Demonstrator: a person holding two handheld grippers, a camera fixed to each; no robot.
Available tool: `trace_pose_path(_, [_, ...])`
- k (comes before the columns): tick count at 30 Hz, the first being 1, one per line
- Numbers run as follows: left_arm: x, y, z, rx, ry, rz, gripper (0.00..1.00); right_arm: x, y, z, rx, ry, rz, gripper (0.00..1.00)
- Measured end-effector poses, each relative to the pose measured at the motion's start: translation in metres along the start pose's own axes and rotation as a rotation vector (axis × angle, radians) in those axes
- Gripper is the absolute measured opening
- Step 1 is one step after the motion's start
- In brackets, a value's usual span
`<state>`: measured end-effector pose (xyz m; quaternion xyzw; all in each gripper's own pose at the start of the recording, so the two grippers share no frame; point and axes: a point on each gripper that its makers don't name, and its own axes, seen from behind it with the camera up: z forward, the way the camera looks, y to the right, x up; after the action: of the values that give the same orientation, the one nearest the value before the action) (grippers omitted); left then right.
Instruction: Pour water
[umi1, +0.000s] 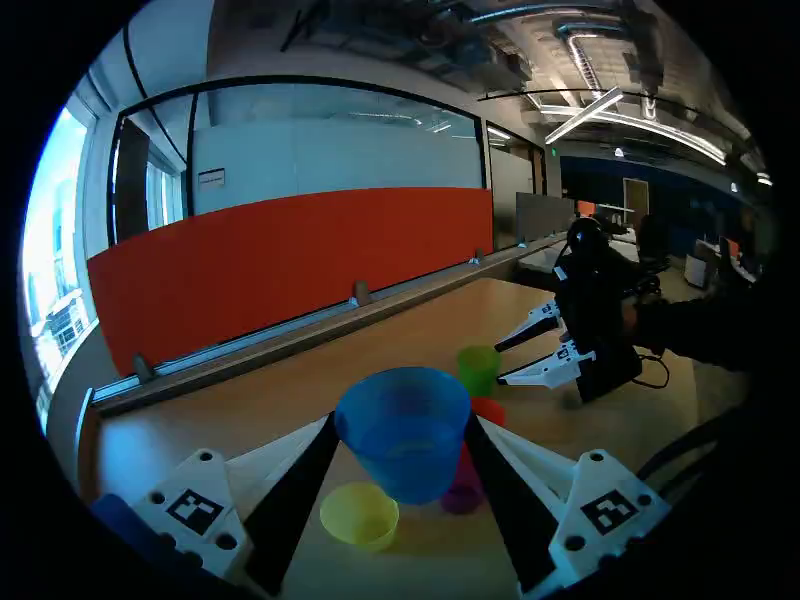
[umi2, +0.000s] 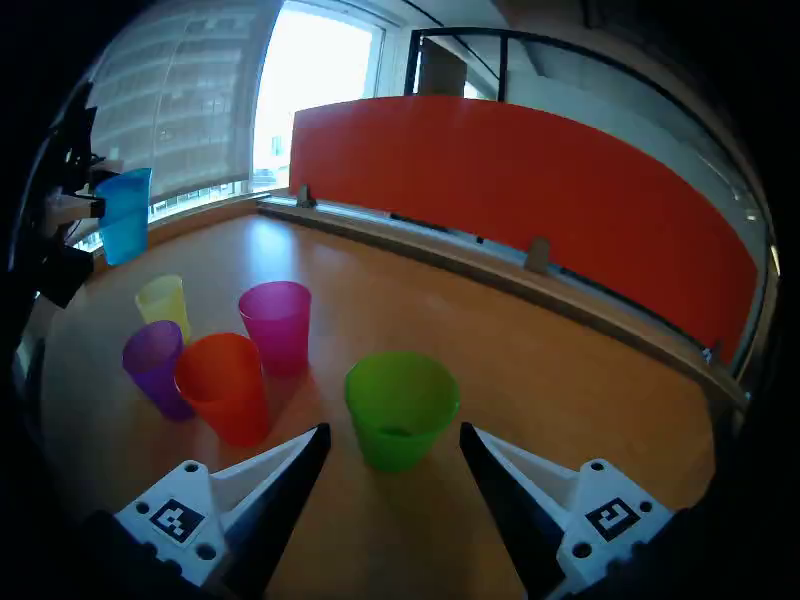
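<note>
A translucent blue cup (umi1: 403, 445) is upright between my left gripper's (umi1: 400, 425) fingers, which press on both its sides. In the right gripper view the same blue cup (umi2: 125, 215) hangs above the table at the far left, held by the left gripper (umi2: 75, 215). A green cup (umi2: 401, 405) stands on the wooden table (umi2: 560, 390) just between the tips of my right gripper (umi2: 393, 430), which is open and not touching it. From the left gripper view, the right gripper (umi1: 500, 364) sits beside the green cup (umi1: 479, 368), held by a dark-sleeved hand (umi1: 650, 325).
Orange (umi2: 225, 385), purple (umi2: 155, 365), magenta (umi2: 276, 325) and yellow (umi2: 165, 303) cups cluster left of the green one. A red partition (umi2: 560, 200) runs along the table's far edge. Below the blue cup lie the yellow cup (umi1: 360, 515) and purple cup (umi1: 462, 495).
</note>
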<state>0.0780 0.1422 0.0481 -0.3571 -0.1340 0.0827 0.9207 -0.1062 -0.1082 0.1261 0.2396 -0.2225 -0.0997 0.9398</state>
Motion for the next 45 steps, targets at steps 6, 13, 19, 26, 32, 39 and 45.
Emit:
trace_pose_path(6, [-0.005,0.005,-0.012,0.006,0.001,-0.009,0.89,-0.001,0.0,0.009,0.0,-0.016,-0.013,1.0])
trace_pose_path(13, [-0.012,0.008,-0.021,0.019,0.002,-0.011,0.89,-0.001,0.001,0.018,0.0,-0.022,-0.014,1.0])
trace_pose_path(19, [-0.017,0.008,-0.028,0.028,0.002,-0.019,0.89,0.0,0.002,0.026,-0.003,-0.021,-0.004,1.0])
trace_pose_path(26, [-0.023,0.01,-0.035,0.031,0.003,-0.034,0.89,0.004,0.004,0.029,-0.004,-0.007,0.007,1.0])
trace_pose_path(32, [-0.025,0.01,-0.041,0.037,0.004,-0.039,0.89,0.006,0.002,0.031,-0.002,0.001,0.009,0.97])
trace_pose_path(39, [-0.031,0.008,-0.044,0.048,0.003,-0.049,0.89,0.005,0.003,0.032,0.0,0.007,0.017,0.92])
trace_pose_path(45, [-0.035,0.004,-0.047,0.059,0.004,-0.058,0.89,0.007,0.001,0.03,-0.002,0.024,0.004,0.91])
